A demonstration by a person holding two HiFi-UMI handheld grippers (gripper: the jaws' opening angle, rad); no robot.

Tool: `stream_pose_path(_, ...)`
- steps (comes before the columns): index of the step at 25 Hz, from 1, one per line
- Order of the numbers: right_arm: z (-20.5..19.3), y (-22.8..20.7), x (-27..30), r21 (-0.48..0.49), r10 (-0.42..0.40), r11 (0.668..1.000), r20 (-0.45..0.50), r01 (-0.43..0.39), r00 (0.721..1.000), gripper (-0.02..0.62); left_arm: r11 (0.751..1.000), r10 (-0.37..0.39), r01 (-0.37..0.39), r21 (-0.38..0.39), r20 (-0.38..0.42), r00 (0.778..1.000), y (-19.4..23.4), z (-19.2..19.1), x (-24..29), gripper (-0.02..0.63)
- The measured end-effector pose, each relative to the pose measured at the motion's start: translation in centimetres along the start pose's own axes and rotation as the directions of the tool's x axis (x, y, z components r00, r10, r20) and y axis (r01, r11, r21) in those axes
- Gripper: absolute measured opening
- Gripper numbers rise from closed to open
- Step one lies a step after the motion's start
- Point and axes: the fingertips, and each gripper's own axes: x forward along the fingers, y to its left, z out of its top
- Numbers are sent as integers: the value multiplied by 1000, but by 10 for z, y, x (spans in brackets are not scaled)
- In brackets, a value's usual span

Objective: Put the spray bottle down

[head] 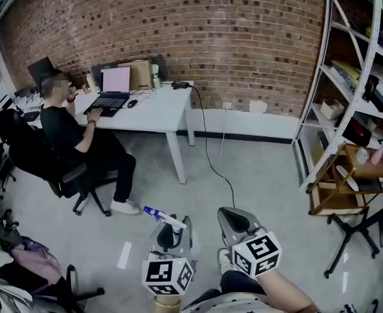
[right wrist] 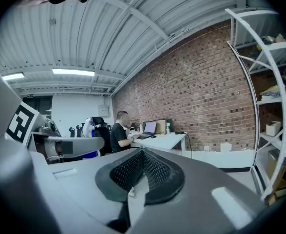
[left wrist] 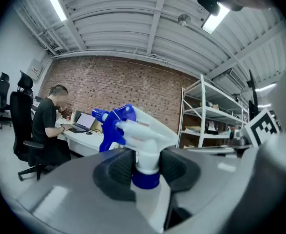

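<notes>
The left gripper is clamping the spray bottle by its white neck, with its two dark pads pressing on either side just above the blue collar. In the left gripper view the trigger head is rising from the jaws at twelve o'clock, and its blue nozzle is pointing toward ten o'clock. In the head view that same head is sticking out of the gripper toward ten o'clock, above the grey floor. The right gripper is hanging just beside the left one, at its three o'clock, with its jaws resting together and nothing between them. At about eleven o'clock, well apart from both grippers, a person is sitting at a white desk with a laptop, in front of the brick wall.
</notes>
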Motion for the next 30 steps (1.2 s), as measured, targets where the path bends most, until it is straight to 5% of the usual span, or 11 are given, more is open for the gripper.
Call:
stream_pose_path(16, 64, -117, 160, -74, 151, 986, -12, -151, 989, -2, 994, 108, -108, -10, 66, 992, 38, 47, 185, 130)
stream_pose_path(30, 67, -172, 276, -96, 184, 977, -70, -191, 980, -2, 991, 137, -136, -6, 21, 990, 91, 51, 310, 130)
